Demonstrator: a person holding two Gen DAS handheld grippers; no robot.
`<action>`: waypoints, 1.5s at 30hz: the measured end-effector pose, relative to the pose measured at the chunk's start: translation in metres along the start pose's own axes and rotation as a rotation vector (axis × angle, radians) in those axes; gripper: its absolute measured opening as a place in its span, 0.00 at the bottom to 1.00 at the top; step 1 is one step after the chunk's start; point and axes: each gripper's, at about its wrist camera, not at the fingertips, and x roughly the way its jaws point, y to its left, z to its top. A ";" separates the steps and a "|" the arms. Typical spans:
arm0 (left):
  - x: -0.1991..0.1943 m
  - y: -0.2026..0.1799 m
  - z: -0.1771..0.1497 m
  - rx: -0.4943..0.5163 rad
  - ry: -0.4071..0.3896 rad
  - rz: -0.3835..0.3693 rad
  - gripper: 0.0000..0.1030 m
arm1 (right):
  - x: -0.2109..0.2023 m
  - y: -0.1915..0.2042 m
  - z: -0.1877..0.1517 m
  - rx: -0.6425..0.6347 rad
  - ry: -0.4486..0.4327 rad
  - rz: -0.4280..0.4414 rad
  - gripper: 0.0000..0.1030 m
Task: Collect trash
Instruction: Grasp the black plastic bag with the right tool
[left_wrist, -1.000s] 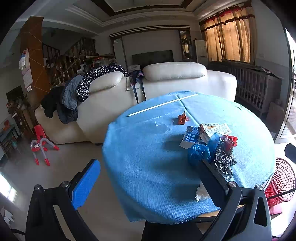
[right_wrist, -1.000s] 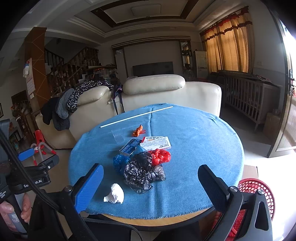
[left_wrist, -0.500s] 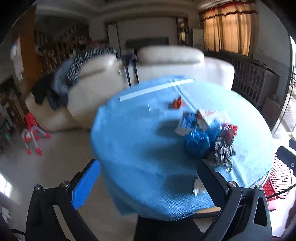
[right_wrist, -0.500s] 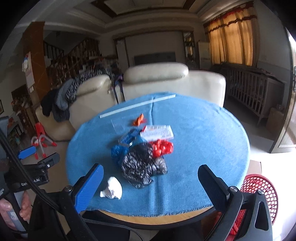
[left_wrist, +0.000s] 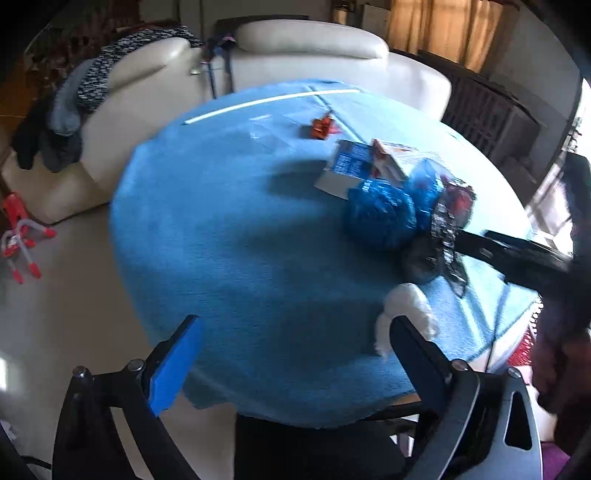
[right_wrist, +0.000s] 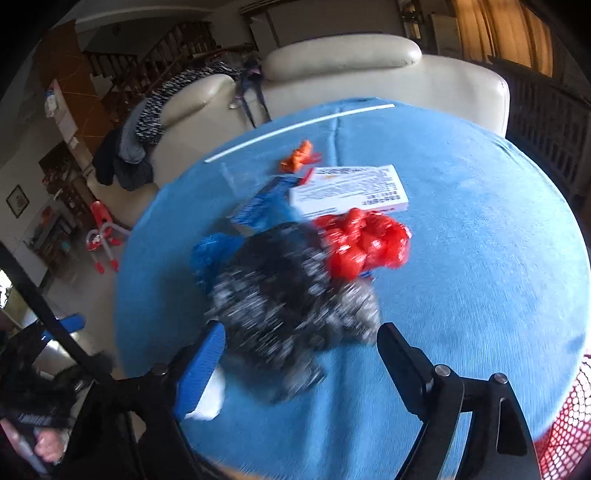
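Note:
Trash lies on a round table with a blue cloth (right_wrist: 480, 258). A crumpled black plastic bag (right_wrist: 284, 306), a red bag (right_wrist: 364, 242), a blue bag (right_wrist: 212, 251), a white carton (right_wrist: 349, 192), a blue packet (right_wrist: 264, 206), an orange wrapper (right_wrist: 301, 157) and a white tissue (left_wrist: 404, 306) lie together. My right gripper (right_wrist: 299, 365) is open, just above the black bag. My left gripper (left_wrist: 291, 363) is open and empty at the table's near edge, its right finger (left_wrist: 417, 350) beside the tissue.
A white stick (right_wrist: 299, 127) lies at the table's far side. A red mesh basket (right_wrist: 565, 424) stands low at the right. A cream sofa (right_wrist: 343, 70) with draped clothes is behind the table. A red toy (left_wrist: 16, 229) is on the floor at left.
Both grippers have moved forward and down toward the table. The right one now hangs over the black bag; the left one has come close to the white tissue. Both stay open.

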 end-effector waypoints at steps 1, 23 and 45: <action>0.002 -0.002 0.000 0.008 0.005 -0.021 0.91 | 0.007 -0.006 0.002 0.010 0.018 0.008 0.84; 0.051 -0.061 0.018 0.093 0.153 -0.326 0.45 | -0.009 -0.067 -0.011 0.141 -0.023 0.140 0.39; 0.092 -0.091 0.042 0.134 0.172 -0.321 0.24 | -0.040 -0.132 -0.050 0.337 -0.024 0.290 0.72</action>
